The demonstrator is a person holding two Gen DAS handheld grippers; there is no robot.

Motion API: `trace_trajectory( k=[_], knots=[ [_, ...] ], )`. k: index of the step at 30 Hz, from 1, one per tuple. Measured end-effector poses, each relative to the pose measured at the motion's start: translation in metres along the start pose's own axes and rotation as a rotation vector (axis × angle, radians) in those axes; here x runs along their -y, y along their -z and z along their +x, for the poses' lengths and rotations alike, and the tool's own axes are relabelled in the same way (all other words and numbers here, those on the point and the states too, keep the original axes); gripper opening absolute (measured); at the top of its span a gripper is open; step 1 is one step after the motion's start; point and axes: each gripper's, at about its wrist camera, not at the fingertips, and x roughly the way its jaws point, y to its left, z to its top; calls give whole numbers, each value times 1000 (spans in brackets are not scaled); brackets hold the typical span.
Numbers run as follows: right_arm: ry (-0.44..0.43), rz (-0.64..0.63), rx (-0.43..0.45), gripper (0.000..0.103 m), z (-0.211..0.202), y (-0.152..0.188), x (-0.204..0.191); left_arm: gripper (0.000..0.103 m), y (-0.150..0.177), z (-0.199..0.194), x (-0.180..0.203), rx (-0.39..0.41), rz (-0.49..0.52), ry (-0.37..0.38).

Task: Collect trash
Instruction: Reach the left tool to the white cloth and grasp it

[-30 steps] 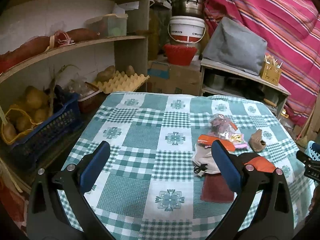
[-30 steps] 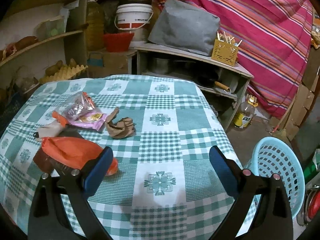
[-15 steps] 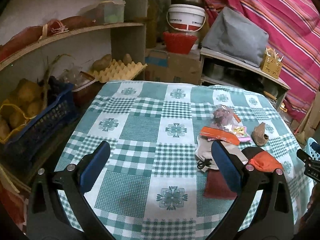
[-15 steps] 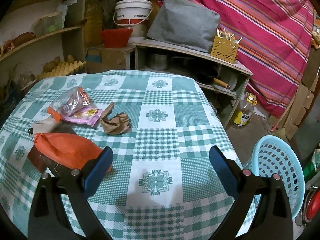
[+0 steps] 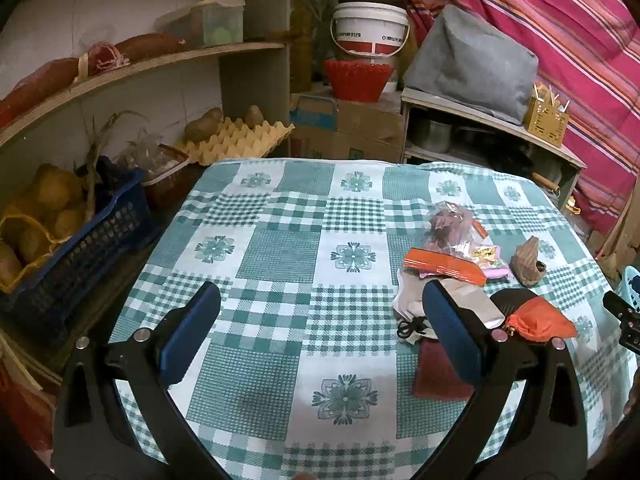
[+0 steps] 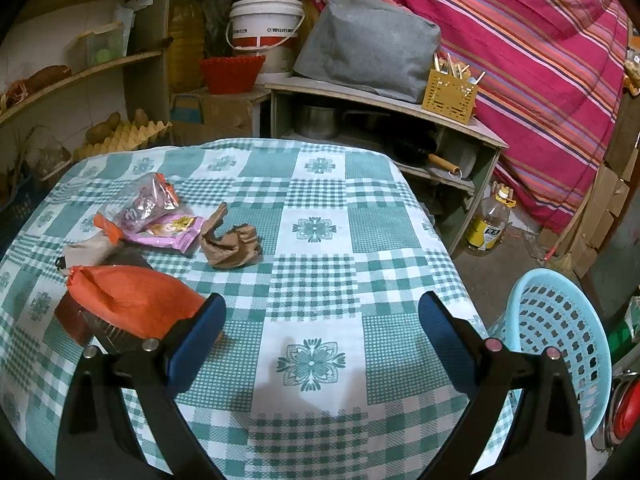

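Trash sits clustered on the checked surface (image 6: 320, 280): a clear snack bag (image 6: 140, 202) overlapping a pink wrapper (image 6: 168, 232), with a crumpled brown paper (image 6: 232, 240) just to their right. Nearer the camera in the right wrist view lies an orange bag (image 6: 132, 300), resting on a dark red-brown flat piece (image 6: 72, 316) and a dark object whose nature I cannot tell. A pale pouch (image 6: 86, 246) with a black cord lies between the orange bag and the snack bag.

Both grippers hover above the surface with nothing between their fingers. The left gripper (image 5: 320, 332) has its jaws spread wide over bare cloth; its right finger stands in front of the pale pouch (image 5: 412, 300), without clear contact. An orange wrapper (image 5: 444, 266) lies just beyond that pouch, the brown paper (image 5: 528, 260) further right, and the orange bag (image 5: 540, 320) beside the finger's base. The right gripper (image 6: 320, 332) likewise has its jaws wide apart, its left finger just beside the orange bag.

A light blue basket (image 6: 560, 344) stands off the surface's right edge, lower down; its rim also shows at the far right of the left wrist view (image 5: 632, 280). Shelves (image 5: 160, 60) with potatoes and an egg tray (image 5: 240, 140) line the left wall.
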Motion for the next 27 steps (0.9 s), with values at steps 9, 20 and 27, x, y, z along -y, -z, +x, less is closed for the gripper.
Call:
trace_trajectory(
  k=[9,20,27],
  knots=[
    [-8,-4,0,95,0,1,-3,98,3,8,7,-12,50,-1],
    [-6,-19,-5,95,4,1,-6,94,5,40,42,-108,84,111],
    [-2,-26,-10,95,5,3,-4,61,11,71,58,-230,71,219]
  ],
)
